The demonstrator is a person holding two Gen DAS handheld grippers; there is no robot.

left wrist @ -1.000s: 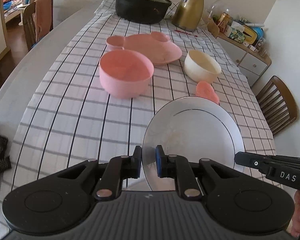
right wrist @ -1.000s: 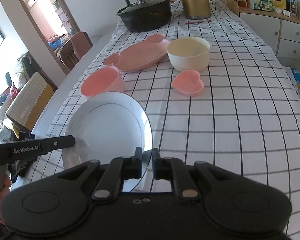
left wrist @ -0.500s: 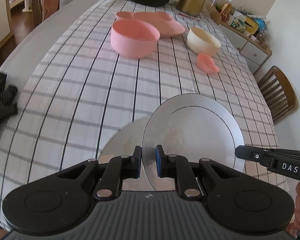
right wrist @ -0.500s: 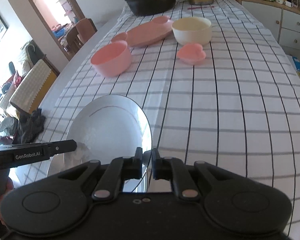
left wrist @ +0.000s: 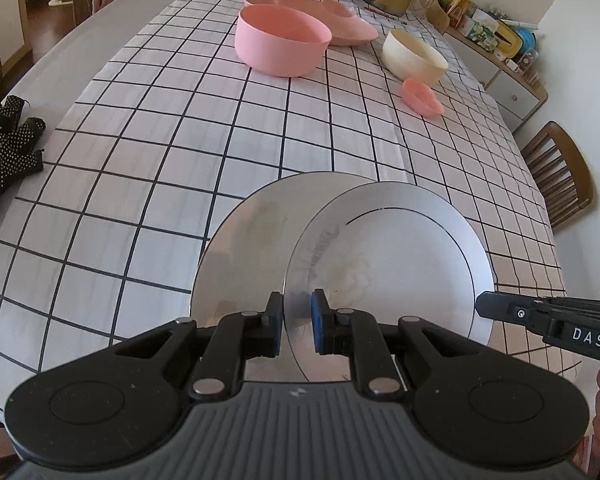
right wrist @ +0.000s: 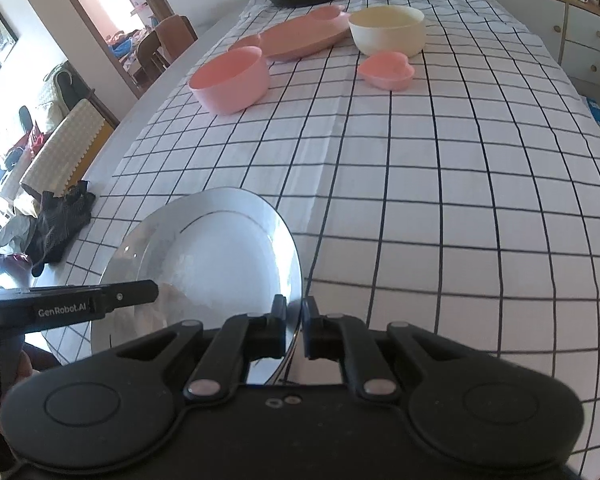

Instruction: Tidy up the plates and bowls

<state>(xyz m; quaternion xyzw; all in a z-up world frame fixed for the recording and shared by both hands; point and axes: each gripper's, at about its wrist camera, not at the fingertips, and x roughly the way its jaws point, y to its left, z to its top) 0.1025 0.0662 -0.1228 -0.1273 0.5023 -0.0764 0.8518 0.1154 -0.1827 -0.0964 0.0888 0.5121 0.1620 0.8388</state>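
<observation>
White and glossy, a round plate [left wrist: 400,256] with a thin dark ring near its rim is held by both tongs at once: the left tongs [left wrist: 298,318] are pinched on its near-left edge and the right tongs [right wrist: 294,326] are pinched on the opposite edge, so the plate hangs tilted just above the near end of the surface [left wrist: 160,152]. In the left view a pale round shape shows under and to the left of it; whether that is a second plate or the plate's shadow I cannot tell. A checked cloth, white with thin black lines, covers the surface and lies smooth, with one faint crease running lengthwise. Farther along stand a round pink bowl [left wrist: 280,42], empty, a long shallow pink dish [right wrist: 300,36] behind it, a cream bowl [right wrist: 388,30], empty as far as its inside shows, and a small pink heart-shaped dish [right wrist: 388,70], all matte and smooth. Between these and the plate the cloth is bare and wide. Dark dotted gloves [left wrist: 4,148] lie off the cloth at the left edge.
</observation>
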